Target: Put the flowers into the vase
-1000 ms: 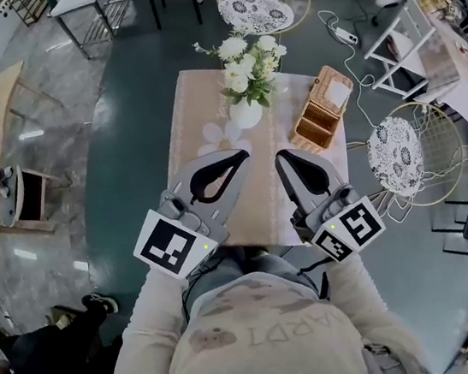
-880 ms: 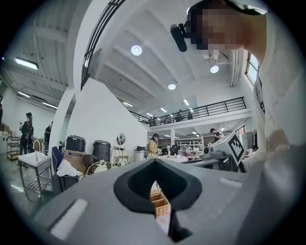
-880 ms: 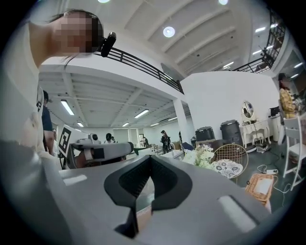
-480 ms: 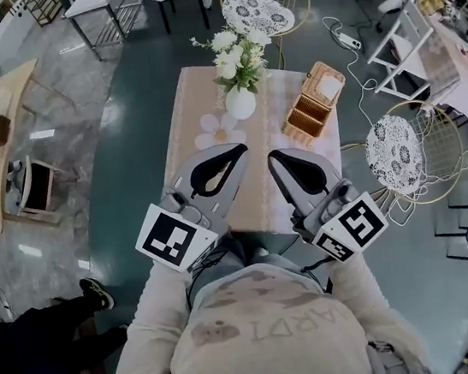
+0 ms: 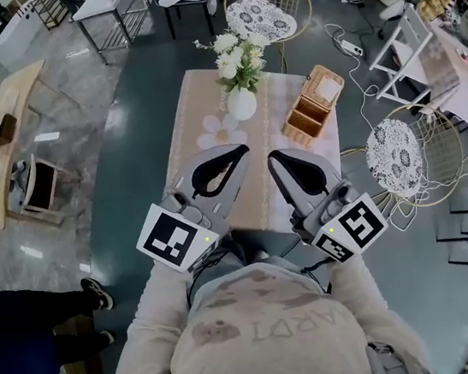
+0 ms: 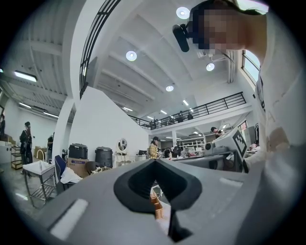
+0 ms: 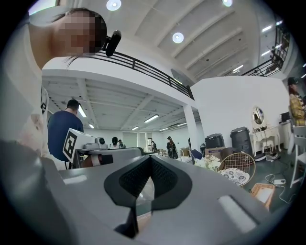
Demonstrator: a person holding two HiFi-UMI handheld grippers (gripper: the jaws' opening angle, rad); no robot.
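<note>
Left hand-held gripper [image 5: 240, 151] and right hand-held gripper [image 5: 274, 157] both closed, empty. The flowers [image 5: 237, 52] stand in vase [image 5: 241, 105] on desk [image 5: 192, 114].

The left gripper [image 6: 155, 161] fills the lower half of its view, its broad grey jaws with black pads met at the tips with nothing held between them, and a bit of a light brown wooden basket [image 6: 156, 205] shows through the narrow slit below the pads. Beyond, two dark round drums [image 6: 77, 151] and a small round mirror [image 6: 123, 144] stand by a white wall, a person in a yellowish shirt [image 6: 154, 148] is near them, and a black-railed balcony [image 6: 210, 106] runs under round ceiling lamps [image 6: 132, 56]
</note>
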